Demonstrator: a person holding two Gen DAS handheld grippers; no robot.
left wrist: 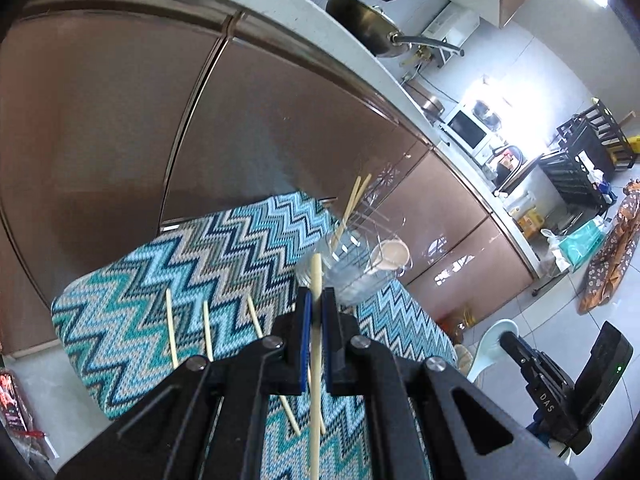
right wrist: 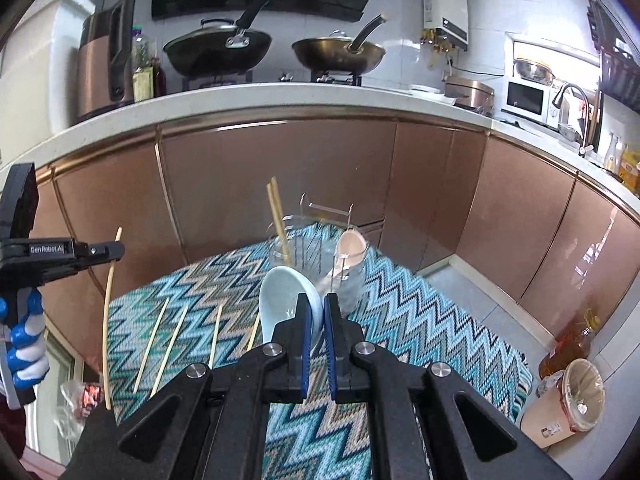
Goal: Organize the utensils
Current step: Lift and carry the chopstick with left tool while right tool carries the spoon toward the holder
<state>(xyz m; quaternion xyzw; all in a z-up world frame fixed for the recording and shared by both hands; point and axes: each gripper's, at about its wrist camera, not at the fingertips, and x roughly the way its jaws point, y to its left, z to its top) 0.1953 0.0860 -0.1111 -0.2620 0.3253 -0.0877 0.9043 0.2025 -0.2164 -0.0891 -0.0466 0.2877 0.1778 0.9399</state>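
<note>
I see the zigzag-patterned tabletop (right wrist: 420, 320) carrying a clear holder (right wrist: 320, 256) with two chopsticks (right wrist: 278, 216) and a pink spoon (right wrist: 351, 245) in it. My right tool (right wrist: 317, 320) is clamped on a pale blue spoon (right wrist: 280, 300). My left tool (left wrist: 317, 312) pinches one chopstick (left wrist: 316, 280) near the holder; loose chopsticks (left wrist: 172, 328) lie on the cloth.

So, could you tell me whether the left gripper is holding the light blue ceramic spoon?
No, the left gripper is shut on a pale wooden chopstick.
</note>
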